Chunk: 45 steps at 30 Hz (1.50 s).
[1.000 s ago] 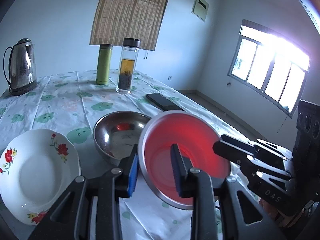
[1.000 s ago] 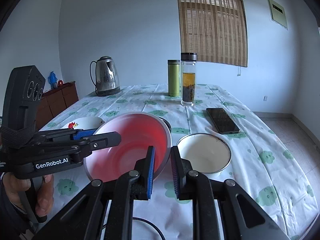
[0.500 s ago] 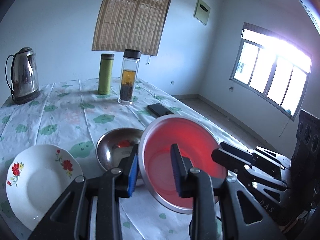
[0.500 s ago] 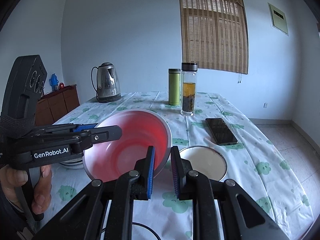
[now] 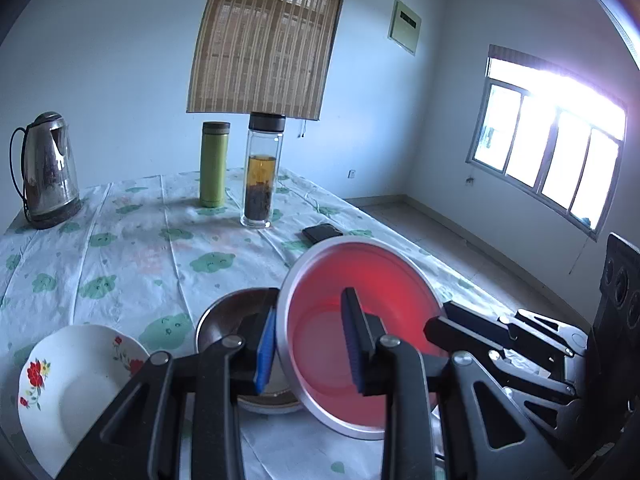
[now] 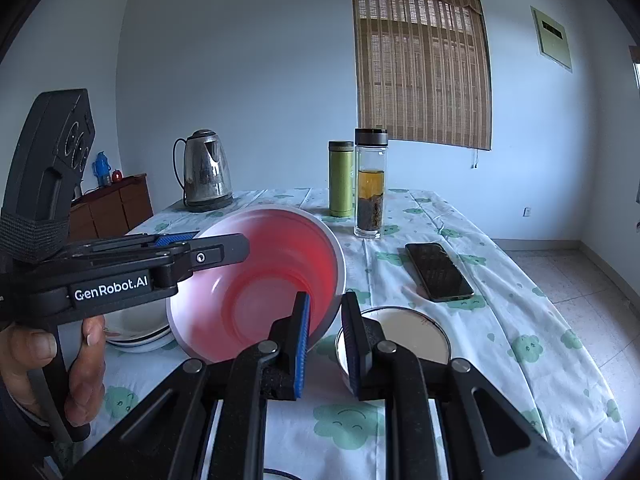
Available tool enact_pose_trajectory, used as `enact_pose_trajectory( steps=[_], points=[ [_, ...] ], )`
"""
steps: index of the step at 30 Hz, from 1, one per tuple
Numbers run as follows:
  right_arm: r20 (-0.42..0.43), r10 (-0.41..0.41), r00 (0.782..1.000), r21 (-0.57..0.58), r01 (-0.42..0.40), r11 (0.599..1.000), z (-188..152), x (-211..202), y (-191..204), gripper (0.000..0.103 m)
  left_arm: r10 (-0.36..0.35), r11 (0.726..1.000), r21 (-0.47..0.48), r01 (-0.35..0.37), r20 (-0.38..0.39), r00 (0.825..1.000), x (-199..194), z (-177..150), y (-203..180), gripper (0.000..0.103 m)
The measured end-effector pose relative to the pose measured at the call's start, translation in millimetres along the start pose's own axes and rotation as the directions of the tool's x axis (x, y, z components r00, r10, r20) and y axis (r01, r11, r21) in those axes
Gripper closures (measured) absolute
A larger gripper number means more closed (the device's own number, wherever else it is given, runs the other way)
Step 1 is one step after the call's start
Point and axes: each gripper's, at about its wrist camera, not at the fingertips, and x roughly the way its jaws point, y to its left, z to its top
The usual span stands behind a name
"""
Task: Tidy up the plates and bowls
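A red bowl with a grey rim [image 5: 372,308] [image 6: 276,276] is held in the air above the table by both grippers. My left gripper [image 5: 310,346] is shut on its left rim, my right gripper [image 6: 324,328] is shut on its right rim. Below it sit a steel bowl [image 5: 228,316] and a white flowered plate [image 5: 76,380] in the left wrist view. A cream-lined bowl [image 6: 412,332] sits on the table under the right gripper. The flowered plate [image 6: 136,328] shows partly behind the left gripper in the right wrist view.
A steel kettle [image 5: 46,170] [image 6: 206,172], a green flask [image 5: 215,164] [image 6: 341,178] and a glass tea bottle [image 5: 262,176] [image 6: 370,184] stand at the far end of the table. A black phone [image 6: 438,272] [image 5: 322,233] lies on the right. A wooden cabinet [image 6: 110,206] stands left.
Both grippers have lifted the red bowl higher above the table; the steel bowl, plate and cream bowl now sit lower in the views.
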Motion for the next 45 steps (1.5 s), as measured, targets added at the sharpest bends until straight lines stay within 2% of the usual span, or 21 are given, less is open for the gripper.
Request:
enact_pose_trajectory(
  steps=[8,20,39,45],
  points=[
    [0.009,-0.012,1.000,-0.021,0.012,1.000,10.6,10.9,1.9,0.085,-0.010,0.999,-0.043,0.011,0.008,1.000,10.9,2.0,17.6,0.076],
    [-0.021,-0.022,1.000,-0.069,0.020,0.997,17.0,40.9,16.2,0.085,0.028,0.995,-0.096,-0.028,0.003,1.000,15.1,0.7,38.2,0.076],
    [-0.062,-0.040,0.997,-0.098,0.033,0.995,22.7,58.3,22.5,0.084,0.035,0.990,-0.133,-0.046,-0.083,0.996,35.9,-9.5,51.0,0.076],
    [-0.080,-0.045,0.996,-0.109,0.037,0.993,23.2,64.4,22.6,0.083,0.032,0.990,-0.136,-0.043,-0.086,0.996,35.9,-9.7,52.0,0.076]
  ],
)
